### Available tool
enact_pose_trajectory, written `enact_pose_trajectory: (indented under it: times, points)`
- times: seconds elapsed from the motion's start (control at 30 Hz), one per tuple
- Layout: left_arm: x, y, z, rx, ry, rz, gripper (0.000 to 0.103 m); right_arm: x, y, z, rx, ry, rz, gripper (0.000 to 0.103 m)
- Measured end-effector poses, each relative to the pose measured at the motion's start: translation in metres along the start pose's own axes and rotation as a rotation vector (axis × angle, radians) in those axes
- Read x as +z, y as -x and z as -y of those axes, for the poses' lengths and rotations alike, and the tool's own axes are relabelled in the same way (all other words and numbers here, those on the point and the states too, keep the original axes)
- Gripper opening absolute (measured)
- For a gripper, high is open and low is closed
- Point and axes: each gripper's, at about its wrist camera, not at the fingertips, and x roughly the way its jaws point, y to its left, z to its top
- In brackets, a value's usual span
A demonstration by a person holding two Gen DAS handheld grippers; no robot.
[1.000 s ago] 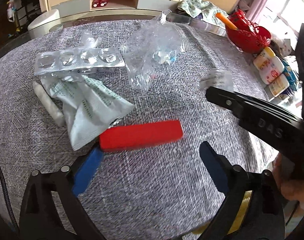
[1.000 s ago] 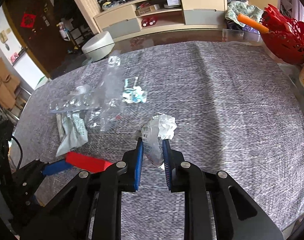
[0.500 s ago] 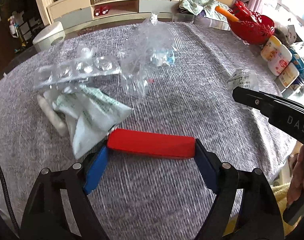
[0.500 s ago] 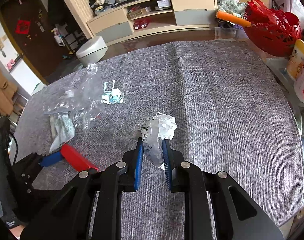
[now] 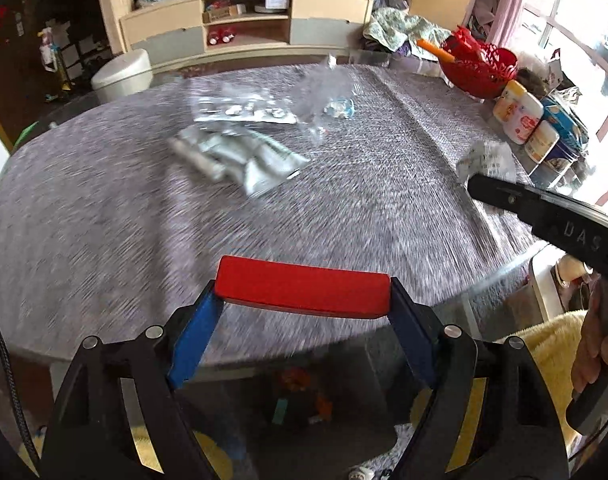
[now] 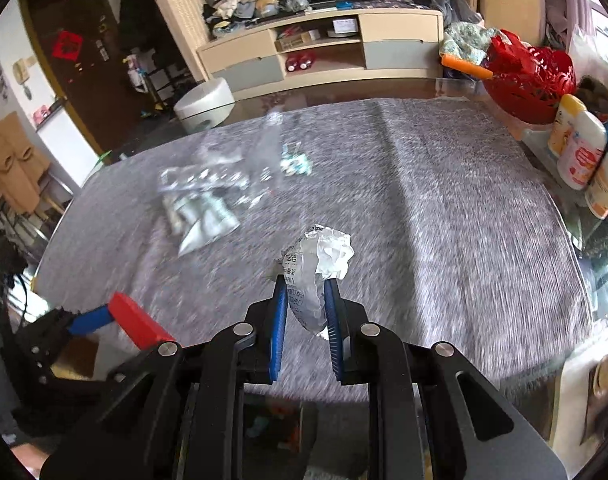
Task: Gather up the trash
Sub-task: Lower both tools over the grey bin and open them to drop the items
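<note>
Grey woven tablecloth (image 6: 443,208) in a cluttered living room, with both grippers out over its near edge: the left gripper (image 5: 302,308) has its jaws spread wide and clamped on the ends of a red block (image 5: 304,289), long axis running crosswise between the pads. It looks stiff and light, so gripping it end-to-end seems fine. The right gripper (image 6: 305,312) is pinched narrow on a crumpled wrapper (image 6: 315,264) that sticks up past the fingertips; it looks soft and weightless, so grab it mid-wad.

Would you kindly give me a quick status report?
Left gripper clamps red block. Right gripper holds crumpled wrapper. More trash on table.
</note>
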Motion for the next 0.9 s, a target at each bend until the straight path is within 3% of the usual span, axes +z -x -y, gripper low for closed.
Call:
enact_pose_trajectory:
  times: [0.2, 0.4, 0.57, 0.9]
  points:
    - [-0.035, 0.043, -0.013, 0.012, 0.028, 0.037, 0.077, -0.03, 0.024, -0.022, 0.015, 0.026, -0.001, 0.02]
    - [-0.071, 0.058, -0.014, 0.013, 0.017, 0.03, 0.077, -0.067, 0.034, -0.038, 0.023, 0.051, -0.024, 0.02]
    - [-0.102, 0.051, -0.013, 0.021, 0.006, -0.006, 0.077, -0.099, 0.029, -0.043, 0.032, 0.054, -0.064, 0.02]
    - [-0.156, 0.013, -0.013, -0.039, 0.047, -0.116, 0.077, -0.15, -0.013, -0.048, 0.048, 0.037, -0.199, 0.02]
